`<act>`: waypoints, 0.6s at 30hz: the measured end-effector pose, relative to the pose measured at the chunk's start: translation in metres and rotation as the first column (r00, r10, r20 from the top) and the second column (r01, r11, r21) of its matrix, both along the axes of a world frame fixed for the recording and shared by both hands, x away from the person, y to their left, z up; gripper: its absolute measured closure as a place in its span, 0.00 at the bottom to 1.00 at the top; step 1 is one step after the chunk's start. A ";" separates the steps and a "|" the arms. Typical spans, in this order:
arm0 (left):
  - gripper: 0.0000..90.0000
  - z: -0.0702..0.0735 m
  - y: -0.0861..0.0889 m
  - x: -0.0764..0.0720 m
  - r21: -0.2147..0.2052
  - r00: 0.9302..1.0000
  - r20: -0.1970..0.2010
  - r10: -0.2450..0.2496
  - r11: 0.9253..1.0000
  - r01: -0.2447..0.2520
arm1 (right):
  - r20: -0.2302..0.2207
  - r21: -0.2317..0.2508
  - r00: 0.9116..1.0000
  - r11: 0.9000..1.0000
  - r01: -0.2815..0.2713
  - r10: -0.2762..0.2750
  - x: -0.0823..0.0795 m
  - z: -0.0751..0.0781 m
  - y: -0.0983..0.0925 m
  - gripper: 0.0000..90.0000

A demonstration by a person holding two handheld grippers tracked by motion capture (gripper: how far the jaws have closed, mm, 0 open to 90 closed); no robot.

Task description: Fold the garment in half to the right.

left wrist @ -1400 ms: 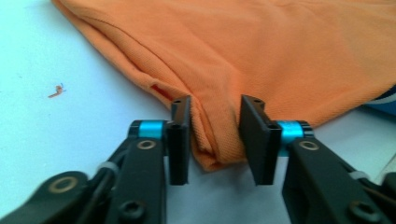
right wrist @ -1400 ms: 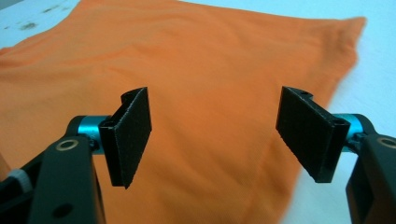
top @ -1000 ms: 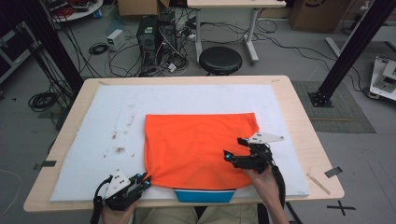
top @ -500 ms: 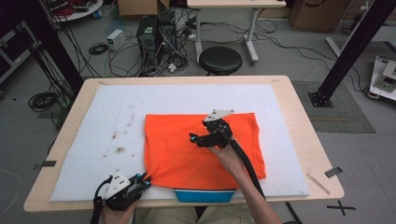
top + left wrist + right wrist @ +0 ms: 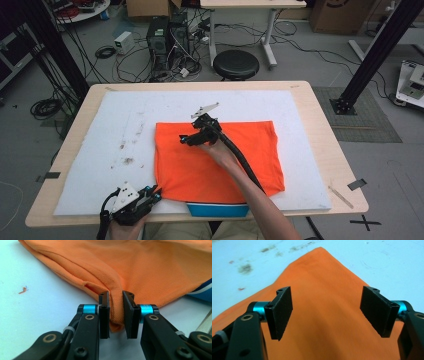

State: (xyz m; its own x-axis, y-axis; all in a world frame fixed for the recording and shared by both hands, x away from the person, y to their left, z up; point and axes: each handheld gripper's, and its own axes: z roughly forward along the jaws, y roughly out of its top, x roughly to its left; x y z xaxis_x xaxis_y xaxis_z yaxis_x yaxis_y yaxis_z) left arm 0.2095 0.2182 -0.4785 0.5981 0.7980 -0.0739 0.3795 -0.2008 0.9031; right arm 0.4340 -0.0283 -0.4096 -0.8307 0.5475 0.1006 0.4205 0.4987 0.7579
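An orange garment (image 5: 220, 160) lies flat and folded on the white mat (image 5: 125, 120). My left gripper (image 5: 156, 193) sits at its near-left corner. In the left gripper view the jaws of the left gripper (image 5: 115, 305) are pinched on that corner of the orange garment (image 5: 150, 270). My right gripper (image 5: 184, 139) hovers over the cloth's far-left area, pointing left. In the right gripper view the right gripper (image 5: 327, 308) is wide open above the orange garment (image 5: 324, 290), with the cloth's far corner ahead and nothing between the jaws.
A blue piece with a white stripe (image 5: 217, 210) peeks from under the garment's near edge. Dark stains (image 5: 127, 161) mark the mat to the left. The wooden table (image 5: 320, 130) carries a tape strip (image 5: 356, 184) and a thin stick (image 5: 340, 194) near right. A stool (image 5: 236, 64) stands beyond.
My right gripper has swept from the garment's right side across it to its far-left area, staying open. The left gripper has stayed put at the near-left corner.
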 end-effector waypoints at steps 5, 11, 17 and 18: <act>0.85 0.000 0.000 0.000 0.004 1.000 0.005 0.000 1.000 0.000 | -0.004 -0.046 1.000 0.999 -0.010 0.010 0.014 -0.008 0.021 0.30; 0.85 0.000 0.000 0.000 0.009 1.000 0.009 0.000 1.000 0.000 | -0.032 -0.048 0.999 0.998 -0.028 0.026 0.026 -0.018 0.038 0.30; 0.85 0.000 0.000 0.000 0.004 1.000 0.005 -0.003 1.000 0.003 | -0.021 -0.052 0.999 0.998 -0.046 0.045 0.036 -0.023 0.052 0.28; 0.85 0.000 0.000 0.000 0.005 1.000 0.005 -0.002 1.000 0.002 | -0.025 -0.050 0.999 0.998 -0.048 0.047 0.037 -0.023 0.054 0.28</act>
State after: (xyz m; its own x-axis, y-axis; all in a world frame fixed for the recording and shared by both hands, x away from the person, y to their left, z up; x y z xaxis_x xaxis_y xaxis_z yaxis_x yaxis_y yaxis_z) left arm 0.2097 0.2181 -0.4784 0.6003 0.7970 -0.0668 0.3742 -0.2061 0.9041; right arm 0.4710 0.0261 -0.4330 -0.8536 0.5124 0.0937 0.4130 0.5563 0.7211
